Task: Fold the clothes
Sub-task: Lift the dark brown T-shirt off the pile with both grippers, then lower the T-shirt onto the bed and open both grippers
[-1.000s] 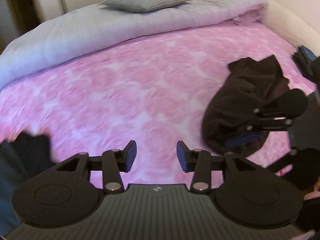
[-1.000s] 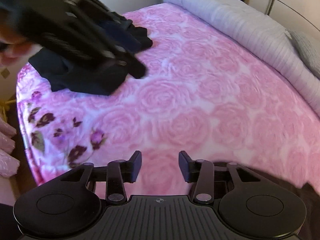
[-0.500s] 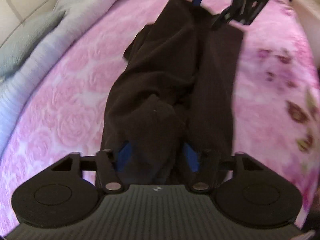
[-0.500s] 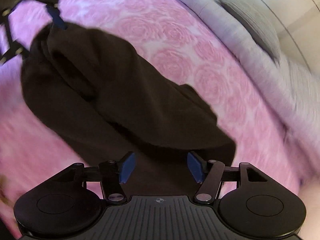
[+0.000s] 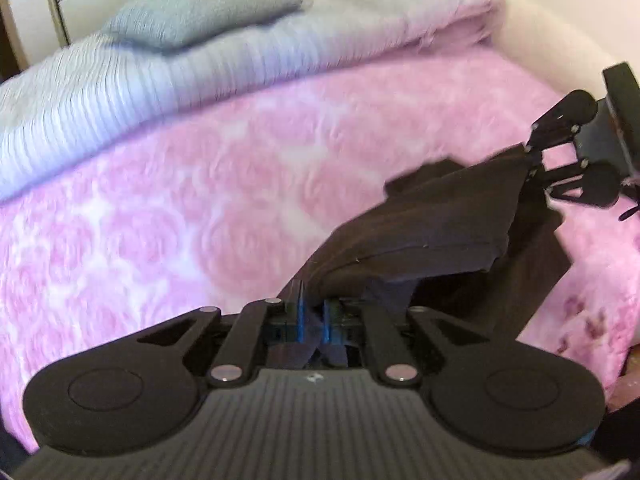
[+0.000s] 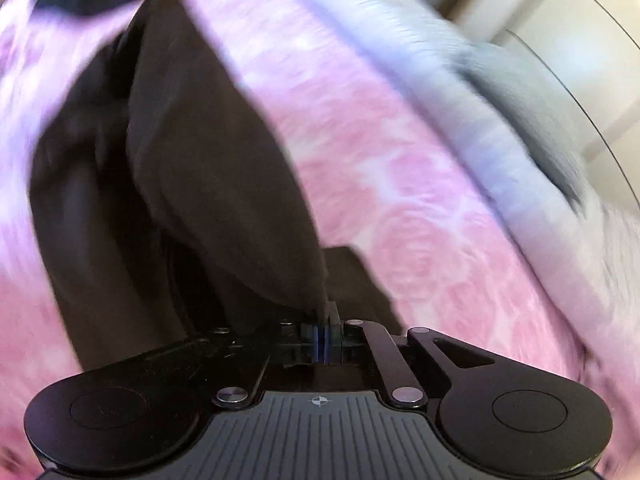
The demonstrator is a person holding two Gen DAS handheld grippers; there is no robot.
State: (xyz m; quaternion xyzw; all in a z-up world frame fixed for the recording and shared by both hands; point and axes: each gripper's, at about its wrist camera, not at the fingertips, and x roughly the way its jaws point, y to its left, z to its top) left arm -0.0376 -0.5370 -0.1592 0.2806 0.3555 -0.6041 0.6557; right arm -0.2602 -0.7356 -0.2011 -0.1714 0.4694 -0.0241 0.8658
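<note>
A dark brown garment (image 5: 440,216) hangs stretched between my two grippers above the pink rose blanket (image 5: 180,208). In the left wrist view my left gripper (image 5: 314,314) has its jaws closing, with one end of the cloth pinched between the blue pads. My right gripper (image 5: 529,160) shows at the far right of that view, gripping the other end. The right wrist view shows the right gripper (image 6: 322,330) shut, with a corner of the garment (image 6: 192,152) caught at its tips; the rest of the cloth runs away to the upper left, blurred.
A folded pale ribbed duvet (image 5: 120,80) with a grey pillow (image 5: 200,12) on it lies across the head of the bed. Light cupboard doors (image 6: 592,32) stand behind. The blanket's edge (image 5: 596,320) drops off at the right.
Both grippers stood open around the cloth half a second ago; now both are shut on it. The garment has come up off the blanket and is pulled out between them.
</note>
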